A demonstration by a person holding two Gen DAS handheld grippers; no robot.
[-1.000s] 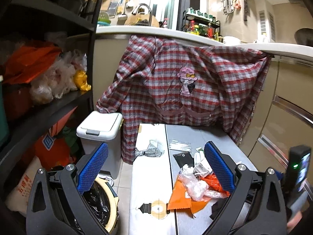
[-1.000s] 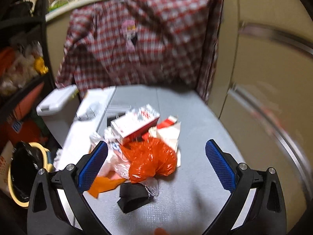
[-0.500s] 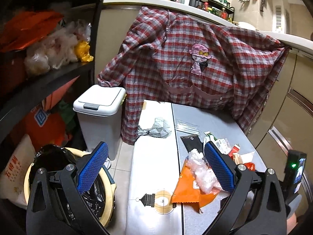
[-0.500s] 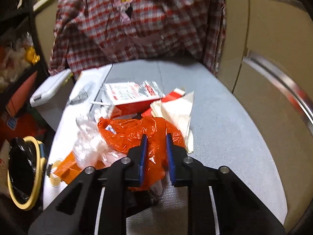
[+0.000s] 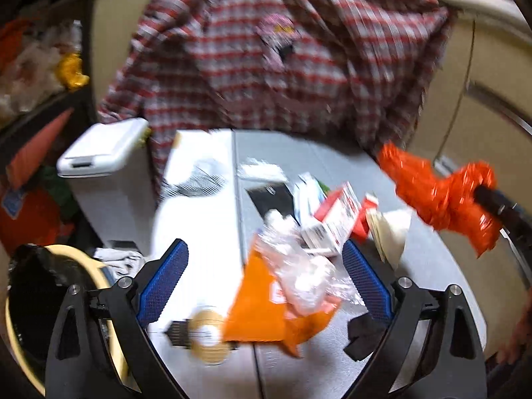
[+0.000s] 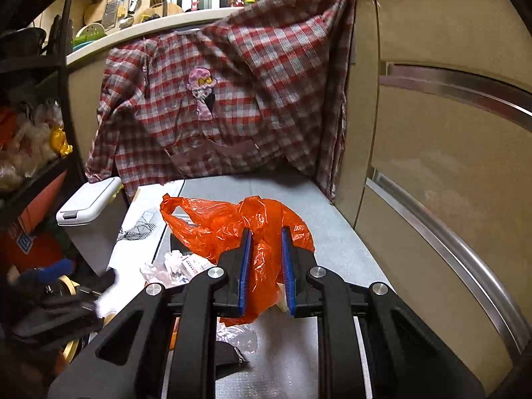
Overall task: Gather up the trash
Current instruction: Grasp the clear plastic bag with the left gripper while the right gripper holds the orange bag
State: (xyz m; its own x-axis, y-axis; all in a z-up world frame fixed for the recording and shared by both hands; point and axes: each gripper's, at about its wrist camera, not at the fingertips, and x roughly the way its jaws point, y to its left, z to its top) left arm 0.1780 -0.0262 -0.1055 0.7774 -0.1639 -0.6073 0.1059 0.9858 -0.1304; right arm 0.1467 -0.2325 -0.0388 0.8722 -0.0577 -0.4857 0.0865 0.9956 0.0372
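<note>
now keep right tongs (image 6: 265, 267) pinched on orange bag (image 6: 232, 224) lifted above desk (image 6: 335, 246), carry toward black-lined bin (image 5: 40, 302) left of desk, lower spread left tongs (image 5: 266, 282), just narrowing, over clear wrapper (image 5: 299, 266).

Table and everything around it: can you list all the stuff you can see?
Orange bag: one, orange plastic, lifted above the table, pinched in the right gripper.
Wrapper: one, orange, flat on the table's near part.
Clear bag: one, see-through, crumpled on the wrapper.
Box: one, red and white, mid-table.
Table: one, grey.
Shirt: one, red check, hanging behind the table.
Bin: one, white, lid shut, left of the table.
Bucket: one, yellow rim, black liner, on the floor at left.
Left gripper: open over the wrapper.
Right gripper: shut on the orange bag.
</note>
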